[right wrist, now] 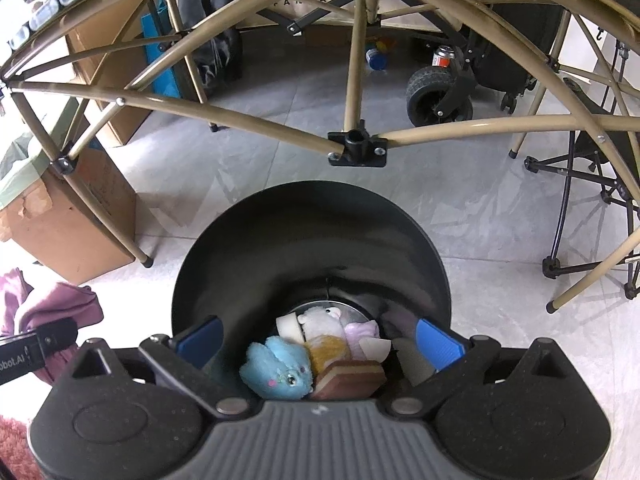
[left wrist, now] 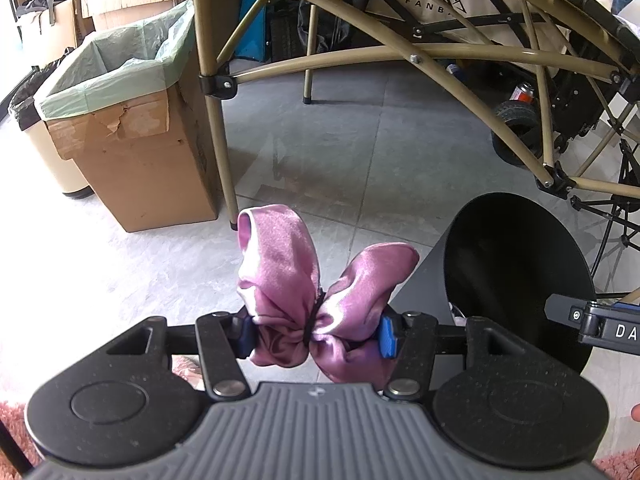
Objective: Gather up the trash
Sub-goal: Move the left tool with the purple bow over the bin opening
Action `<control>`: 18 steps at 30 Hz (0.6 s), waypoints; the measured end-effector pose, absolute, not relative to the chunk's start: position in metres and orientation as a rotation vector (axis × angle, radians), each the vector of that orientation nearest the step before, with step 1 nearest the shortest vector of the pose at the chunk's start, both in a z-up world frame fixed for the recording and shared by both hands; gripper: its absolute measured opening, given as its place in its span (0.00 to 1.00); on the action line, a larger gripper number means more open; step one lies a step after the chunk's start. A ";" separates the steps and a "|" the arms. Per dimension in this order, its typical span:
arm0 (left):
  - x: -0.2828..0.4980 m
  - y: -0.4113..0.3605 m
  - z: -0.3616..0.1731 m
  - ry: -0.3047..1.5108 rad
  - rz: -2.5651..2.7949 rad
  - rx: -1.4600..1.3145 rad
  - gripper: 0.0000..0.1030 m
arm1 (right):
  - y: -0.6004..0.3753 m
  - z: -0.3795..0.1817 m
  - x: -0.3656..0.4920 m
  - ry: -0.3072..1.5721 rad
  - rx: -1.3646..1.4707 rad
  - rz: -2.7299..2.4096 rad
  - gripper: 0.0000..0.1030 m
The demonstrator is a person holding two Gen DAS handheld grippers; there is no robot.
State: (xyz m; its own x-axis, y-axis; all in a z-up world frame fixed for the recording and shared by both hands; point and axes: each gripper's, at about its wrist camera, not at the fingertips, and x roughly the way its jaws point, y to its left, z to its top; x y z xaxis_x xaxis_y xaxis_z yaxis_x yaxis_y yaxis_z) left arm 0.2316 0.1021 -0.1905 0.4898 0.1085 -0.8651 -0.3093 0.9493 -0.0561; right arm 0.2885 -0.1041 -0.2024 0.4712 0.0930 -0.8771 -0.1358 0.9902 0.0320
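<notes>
My left gripper (left wrist: 318,334) is shut on a pink satin scrunchie (left wrist: 316,296), whose loops bulge up above the blue pads (left wrist: 387,338). It hangs over the floor just left of a black round bin (left wrist: 520,276). In the right wrist view my right gripper (right wrist: 320,340) stands open over the mouth of that bin (right wrist: 312,240), with no object between its fingers. Down in the bin lie a blue plush toy (right wrist: 276,372), a white and orange plush (right wrist: 322,328), a brown layered sponge (right wrist: 348,378) and pale scraps. The scrunchie (right wrist: 44,304) and left gripper show at the left edge.
A cardboard box lined with a green bag (left wrist: 132,120) stands at the left, beside a beige bin (left wrist: 44,148). Tan folding table legs (right wrist: 356,80) cross behind the black bin. A black wheel (right wrist: 436,96), cans and a folded chair frame (right wrist: 588,216) lie farther back. A pink rug (left wrist: 12,432) lies near me.
</notes>
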 end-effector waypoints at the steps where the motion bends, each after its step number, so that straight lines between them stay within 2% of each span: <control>1: 0.232 0.102 -0.190 1.029 0.252 -0.213 0.54 | -0.106 -0.202 0.288 1.069 -0.043 0.138 1.00; 18: 0.239 0.050 -0.184 1.011 0.163 -0.145 0.54 | -0.158 -0.187 0.272 1.027 0.020 0.071 1.00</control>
State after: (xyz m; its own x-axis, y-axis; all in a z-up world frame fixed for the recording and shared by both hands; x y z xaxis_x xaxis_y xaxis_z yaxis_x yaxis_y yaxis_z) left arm 0.2391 0.0497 -0.1837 0.5209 0.0683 -0.8509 -0.2023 0.9783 -0.0453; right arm 0.2723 -0.1582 -0.1871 0.5156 0.0685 -0.8541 -0.0501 0.9975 0.0497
